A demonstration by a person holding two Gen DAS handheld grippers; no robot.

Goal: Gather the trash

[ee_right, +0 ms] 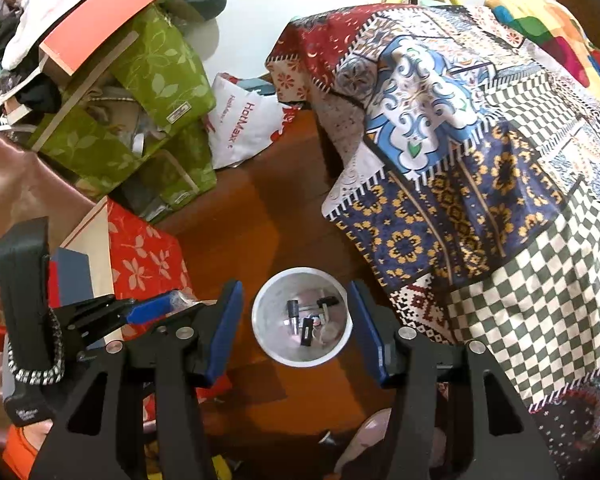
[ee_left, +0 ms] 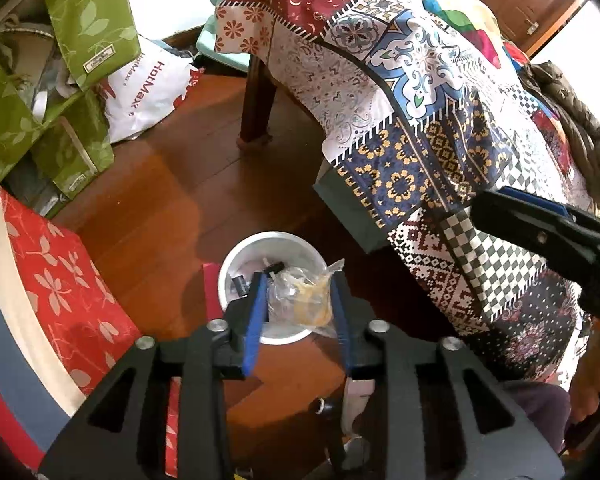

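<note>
My left fingers [ee_left: 300,304] pinch a crinkly plastic bag [ee_left: 304,300] right above the white bin [ee_left: 236,256], right fingers [ee_right: 296,328] wide open, empty.

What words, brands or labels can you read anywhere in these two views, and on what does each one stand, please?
"HotMax": red letters on the white plastic bag on the floor, also seen from the left wrist; smaller print beside it is too blurred to read.
Small label plates on the green leaf-print boxes: too small to read.
White print low on the black handle of the left gripper: blurred, unreadable.
</note>
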